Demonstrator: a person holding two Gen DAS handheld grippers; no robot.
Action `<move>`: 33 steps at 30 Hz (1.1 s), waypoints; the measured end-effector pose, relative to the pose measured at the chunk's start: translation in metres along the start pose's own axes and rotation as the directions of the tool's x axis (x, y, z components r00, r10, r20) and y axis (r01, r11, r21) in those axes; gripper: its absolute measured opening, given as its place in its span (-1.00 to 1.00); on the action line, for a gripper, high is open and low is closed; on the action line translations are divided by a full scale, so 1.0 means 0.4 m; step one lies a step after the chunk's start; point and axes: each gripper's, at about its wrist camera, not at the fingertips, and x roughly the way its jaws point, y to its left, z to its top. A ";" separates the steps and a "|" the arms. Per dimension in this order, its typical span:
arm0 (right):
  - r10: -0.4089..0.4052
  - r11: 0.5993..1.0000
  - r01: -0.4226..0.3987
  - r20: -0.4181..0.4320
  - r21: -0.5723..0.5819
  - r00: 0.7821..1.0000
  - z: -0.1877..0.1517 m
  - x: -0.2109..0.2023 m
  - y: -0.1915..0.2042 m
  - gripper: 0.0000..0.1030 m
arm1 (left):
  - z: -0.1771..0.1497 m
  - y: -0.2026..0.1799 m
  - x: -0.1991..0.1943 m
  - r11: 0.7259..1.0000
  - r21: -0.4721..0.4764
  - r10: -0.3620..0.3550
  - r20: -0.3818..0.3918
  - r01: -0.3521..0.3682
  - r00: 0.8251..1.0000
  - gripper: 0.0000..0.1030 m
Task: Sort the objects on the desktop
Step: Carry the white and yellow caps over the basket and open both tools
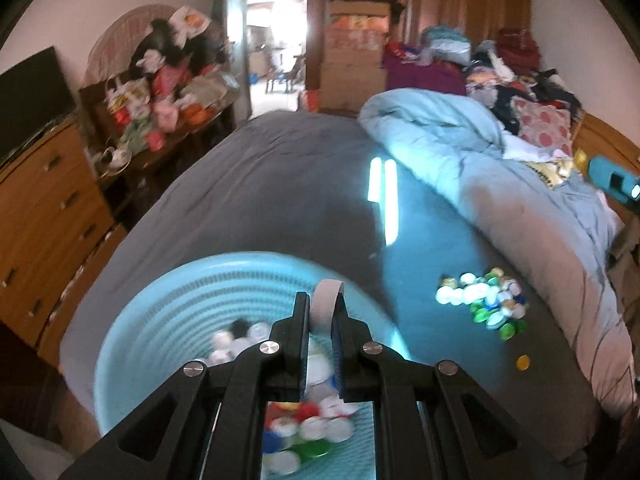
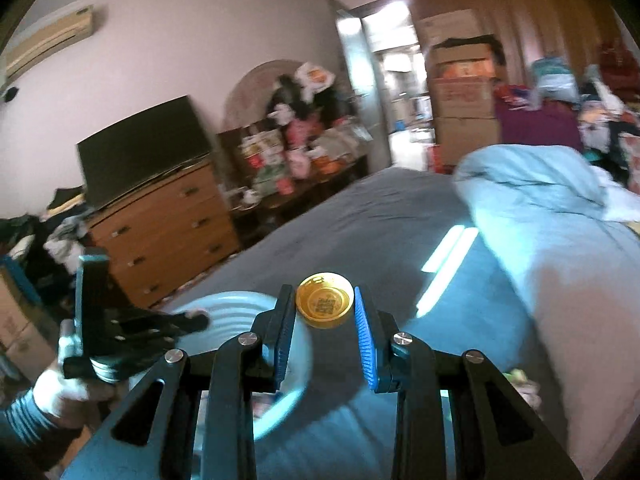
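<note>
The left tool (image 1: 320, 312) is pinching a pale grey ribbed plastic bottle cap (image 1: 327, 304) edge-on between its narrow jaws, hanging directly over the round light-blue slatted plastic basket (image 1: 160, 300); that basket is sitting on the grey bedsheet (image 1: 280, 184) and already holding a blurred jumble of coloured caps. The right tool (image 2: 325, 312) is gripping a yellow plastic bottle cap (image 2: 325, 299) across its rim, open side facing the camera (some dark print inside is showing, too small to read). From the right tool the basket (image 2: 240, 308) is lying down and to the left, beside the left tool (image 2: 192, 320); so the left hand (image 2: 60, 392) is the nearer one and looks ready to drop first. An unsorted pile of green, white and yellow caps (image 1: 484, 304) is waiting on the sheet right of the basket, one stray yellow cap (image 1: 523, 362) just apart from it.
</note>
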 end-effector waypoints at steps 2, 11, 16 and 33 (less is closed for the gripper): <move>0.058 0.998 -0.058 -0.033 0.009 0.998 0.019 0.051 0.042 -0.49 | -0.007 0.054 0.008 0.999 -0.045 -0.007 -0.037 0.006 0.999 -0.80; 0.194 0.981 -0.192 -0.262 0.032 0.945 0.024 0.262 0.167 -0.49 | -0.030 0.213 0.051 0.985 -0.170 -0.071 -0.169 0.042 0.983 -0.80; 0.208 0.978 -0.201 -0.364 0.057 0.908 -0.012 0.335 0.198 -0.49 | -0.055 0.248 0.099 0.985 -0.170 -0.081 -0.253 0.039 0.964 -0.80; 0.242 0.969 -0.238 -0.478 0.069 0.844 -0.074 0.421 0.240 -0.49 | -0.117 0.260 0.184 0.978 -0.193 -0.137 -0.324 0.076 0.936 -0.80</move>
